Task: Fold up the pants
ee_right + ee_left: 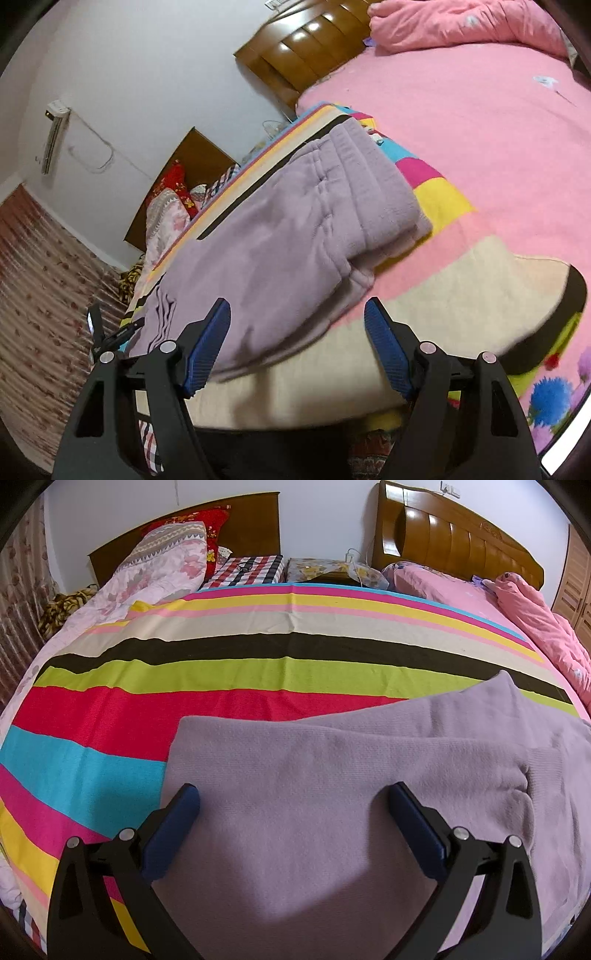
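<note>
Lying on the striped sheet (221,672), the pants (332,775) look already folded once. Both tools, left (293,805) and right (297,328), stand wide and empty above the pants; next they must grip an edge.

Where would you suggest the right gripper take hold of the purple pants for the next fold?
Probably the near edge of the purple pants, approached low from the bed's front side. There the fabric lies in a thick, rounded roll between the open right gripper fingers; the flat middle offers nothing to pinch.
</note>
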### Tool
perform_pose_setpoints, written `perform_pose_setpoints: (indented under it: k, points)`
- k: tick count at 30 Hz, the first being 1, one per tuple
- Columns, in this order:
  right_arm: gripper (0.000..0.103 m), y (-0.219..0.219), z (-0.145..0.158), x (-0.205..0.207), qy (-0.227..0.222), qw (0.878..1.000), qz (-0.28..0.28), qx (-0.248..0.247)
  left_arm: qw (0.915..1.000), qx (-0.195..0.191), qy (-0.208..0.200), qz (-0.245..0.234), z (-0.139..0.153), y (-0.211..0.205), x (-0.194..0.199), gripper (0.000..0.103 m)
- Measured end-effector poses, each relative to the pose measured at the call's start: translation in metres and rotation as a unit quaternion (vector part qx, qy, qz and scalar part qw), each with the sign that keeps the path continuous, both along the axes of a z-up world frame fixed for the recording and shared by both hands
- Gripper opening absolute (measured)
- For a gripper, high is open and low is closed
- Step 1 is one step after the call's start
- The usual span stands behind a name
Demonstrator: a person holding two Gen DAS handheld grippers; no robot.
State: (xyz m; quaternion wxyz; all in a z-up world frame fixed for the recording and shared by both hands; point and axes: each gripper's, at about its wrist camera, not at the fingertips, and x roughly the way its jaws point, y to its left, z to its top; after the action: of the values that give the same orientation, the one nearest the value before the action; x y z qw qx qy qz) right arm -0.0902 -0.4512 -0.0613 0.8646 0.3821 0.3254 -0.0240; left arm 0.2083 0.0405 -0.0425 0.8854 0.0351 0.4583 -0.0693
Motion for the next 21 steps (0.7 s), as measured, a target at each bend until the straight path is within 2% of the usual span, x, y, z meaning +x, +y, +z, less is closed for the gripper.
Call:
perform_pose_setpoints:
  k: [5, 10, 13, 19, 20, 21]
  points:
    - [0.074, -0.011, 0.001, 0.015, 0.025, 0.999, -0.022, 0.012, 1.0, 0.001, -0.001, 0.0, -0.001, 0.001, 0.0, 0.102]
    - [0.075, 0.015, 0.011, 0.027, 0.089, 0.992, 0.03, -0.086, 1.0, 0.002, -0.002, 0.0, -0.001, 0.001, 0.0, 0.102]
    - [0.075, 0.012, 0.011, 0.026, 0.094, 0.993, 0.031, -0.066, 1.0, 0.004, -0.004, 0.001, 0.0, -0.001, -0.002, 0.102]
    - [0.074, -0.006, 0.008, 0.038, 0.098, 0.994, -0.023, -0.032, 1.0, 0.005, -0.004, 0.001, 0.0, 0.0, -0.002, 0.102]
    - [0.068, -0.006, 0.008, 0.039, 0.103, 0.994, -0.032, -0.035, 1.0, 0.006, -0.004, 0.001, 0.0, -0.001, -0.002, 0.102]
    - [0.056, -0.006, 0.007, 0.037, 0.11, 0.992, -0.045, -0.042, 1.0, 0.006, -0.004, 0.002, 0.0, -0.001, -0.003, 0.102]
